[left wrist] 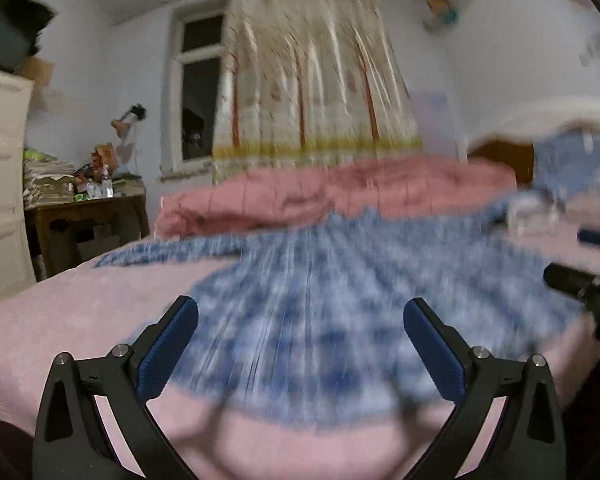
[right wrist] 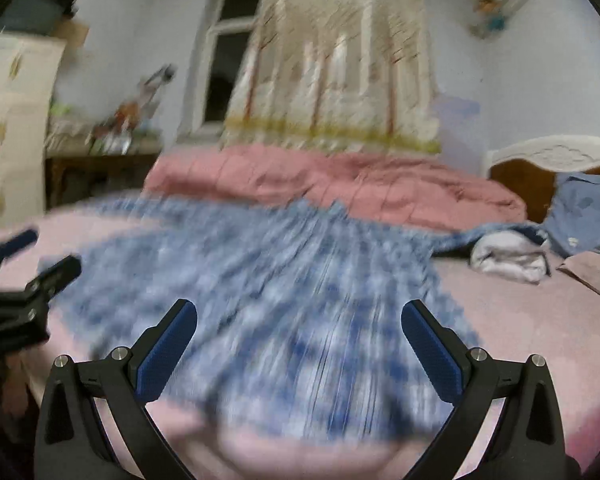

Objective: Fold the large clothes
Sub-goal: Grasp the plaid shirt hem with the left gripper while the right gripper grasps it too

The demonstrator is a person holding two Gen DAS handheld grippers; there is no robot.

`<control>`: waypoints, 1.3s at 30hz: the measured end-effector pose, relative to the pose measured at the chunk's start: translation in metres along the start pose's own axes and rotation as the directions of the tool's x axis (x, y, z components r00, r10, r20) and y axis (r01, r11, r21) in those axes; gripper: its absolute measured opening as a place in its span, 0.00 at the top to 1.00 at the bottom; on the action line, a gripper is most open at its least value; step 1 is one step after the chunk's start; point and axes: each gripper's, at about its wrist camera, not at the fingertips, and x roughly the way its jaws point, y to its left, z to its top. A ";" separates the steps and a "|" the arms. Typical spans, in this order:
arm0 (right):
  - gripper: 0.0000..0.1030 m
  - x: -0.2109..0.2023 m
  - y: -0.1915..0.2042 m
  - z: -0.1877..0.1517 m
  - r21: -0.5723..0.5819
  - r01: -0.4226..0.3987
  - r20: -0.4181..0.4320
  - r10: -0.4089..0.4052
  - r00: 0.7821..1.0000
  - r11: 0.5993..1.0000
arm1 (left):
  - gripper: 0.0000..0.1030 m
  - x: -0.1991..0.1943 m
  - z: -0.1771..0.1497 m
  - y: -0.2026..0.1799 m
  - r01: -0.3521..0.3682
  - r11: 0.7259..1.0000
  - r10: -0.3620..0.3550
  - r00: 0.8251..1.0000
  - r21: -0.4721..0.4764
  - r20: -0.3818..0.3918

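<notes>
We see a bed (right wrist: 520, 312) under a pink sheet, and spread flat across its middle lies the blue checked shirt (right wrist: 268, 288), blurred by motion. Behind the shirt a pink quilt (right wrist: 340, 184) is bunched along the bed's far side. Right of the shirt sits a blue pillow (right wrist: 588, 208), and nearer it a white bundle (right wrist: 508, 256). Our left hand-held gripper (left wrist: 300, 344) hangs over the shirt's near hem, jaws wide and holding nothing. Our right hand-held gripper (right wrist: 300, 344) hangs over the same hem, jaws likewise wide and empty.
</notes>
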 end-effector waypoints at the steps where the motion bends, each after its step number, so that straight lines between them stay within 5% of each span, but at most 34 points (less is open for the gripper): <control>1: 0.00 0.001 0.003 -0.007 -0.040 -0.009 -0.033 0.008 0.999 0.999 | 0.01 0.001 -0.007 -0.001 0.002 0.999 0.000 0.999 0.039 -0.046; 7: 0.00 0.016 0.016 -0.044 -0.267 -0.029 -0.203 -0.027 0.979 0.963 | 0.03 0.026 -0.037 -0.006 -0.008 0.988 0.043 0.973 0.154 -0.226; 11: 0.00 0.021 0.010 -0.050 -0.208 -0.042 -0.233 -0.008 0.973 0.977 | 0.03 0.030 -0.040 -0.009 -0.005 0.984 0.050 0.969 0.180 -0.243; 18: 0.02 0.044 -0.008 -0.042 -0.150 0.124 -0.215 -0.154 0.964 0.981 | 0.07 0.058 -0.024 -0.006 -0.028 0.971 0.086 0.967 0.236 -0.240; 21: 0.34 0.049 -0.014 -0.034 -0.187 0.189 -0.194 -0.225 0.955 0.964 | 0.24 0.067 -0.023 0.007 -0.098 0.964 0.159 0.956 0.246 -0.245; 22: 0.43 0.051 -0.018 -0.034 -0.205 0.212 -0.193 -0.252 0.948 0.955 | 0.37 0.070 -0.024 0.014 -0.116 0.962 0.179 0.952 0.246 -0.249; 23: 0.51 0.051 -0.024 -0.034 -0.208 0.221 -0.198 -0.262 0.945 0.953 | 0.53 0.074 -0.025 0.022 -0.125 0.966 0.184 0.947 0.225 -0.264; 24: 0.74 0.053 -0.030 -0.033 -0.199 0.224 -0.204 -0.264 0.943 0.954 | 0.68 0.078 -0.025 0.028 -0.123 0.973 0.176 0.943 0.197 -0.281; 25: 0.94 0.054 -0.038 -0.032 -0.184 0.226 -0.217 -0.263 0.940 0.957 | 0.97 0.080 -0.024 0.033 -0.120 0.976 0.170 0.940 0.180 -0.296; 30: 0.95 0.058 -0.074 -0.007 -0.056 0.107 -0.241 -0.117 0.963 0.993 | 0.97 0.070 0.013 0.035 -0.135 0.970 0.172 0.969 0.202 -0.177; 33: 0.95 0.066 -0.085 0.025 -0.041 0.077 -0.209 -0.084 0.974 0.996 | 0.97 0.081 0.042 0.025 -0.177 0.935 0.219 0.970 0.306 -0.108; 36: 0.95 0.094 -0.093 0.054 -0.043 0.044 -0.229 -0.053 0.972 0.998 | 0.97 0.116 0.067 0.026 -0.155 0.931 0.212 0.967 0.329 -0.143; 39: 0.95 0.138 -0.102 0.071 -0.060 0.022 -0.301 -0.039 0.953 0.998 | 0.97 0.166 0.081 0.033 -0.080 0.948 0.164 0.951 0.307 -0.260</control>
